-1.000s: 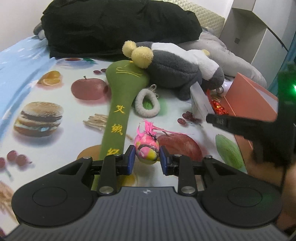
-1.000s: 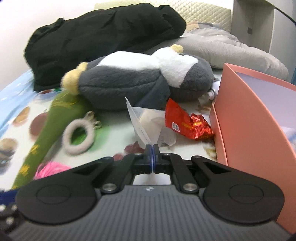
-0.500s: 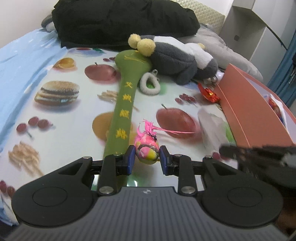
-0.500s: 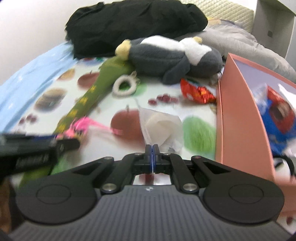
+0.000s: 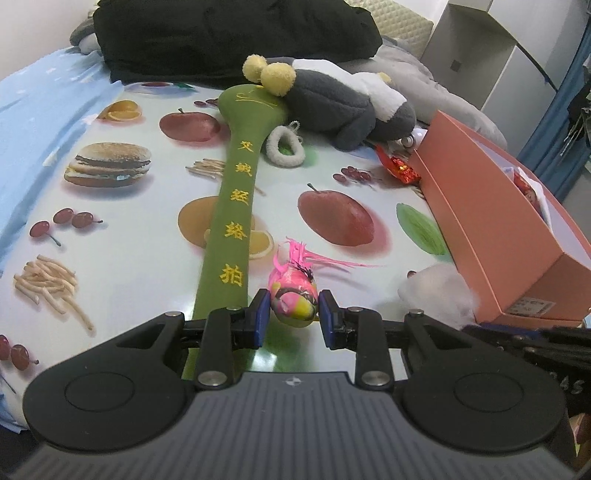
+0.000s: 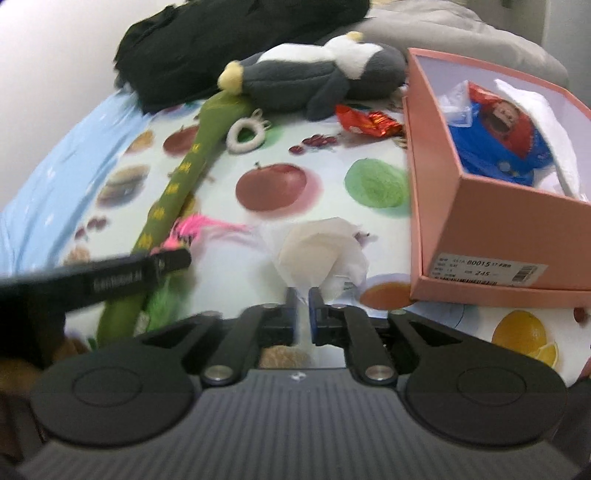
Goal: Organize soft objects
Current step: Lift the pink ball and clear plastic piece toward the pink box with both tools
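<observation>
My left gripper (image 5: pixel 291 314) is shut on a small pink and yellow feathered toy (image 5: pixel 293 299) and holds it over the fruit-print sheet. A long green plush massage stick (image 5: pixel 236 206) lies beside it, with a grey and white plush animal (image 5: pixel 332 99) at its far end. My right gripper (image 6: pixel 303 302) has its jaws a little apart, just behind a clear bag holding something white and soft (image 6: pixel 321 254), which lies loose on the sheet. The pink box (image 6: pixel 491 221) stands to the right, holding a blue and red soft item (image 6: pixel 502 133).
A white fluffy ring (image 5: pixel 284 146) and a red foil wrapper (image 5: pixel 399 168) lie near the plush animal. A black garment (image 5: pixel 229 33) and a grey pillow (image 5: pixel 436 92) fill the back of the bed. A white cabinet (image 5: pixel 476 59) stands beyond.
Both grippers have drawn back toward the near edge of the bed. My right gripper has parted its jaws and let go of the clear bag. My left gripper still holds the feathered toy.
</observation>
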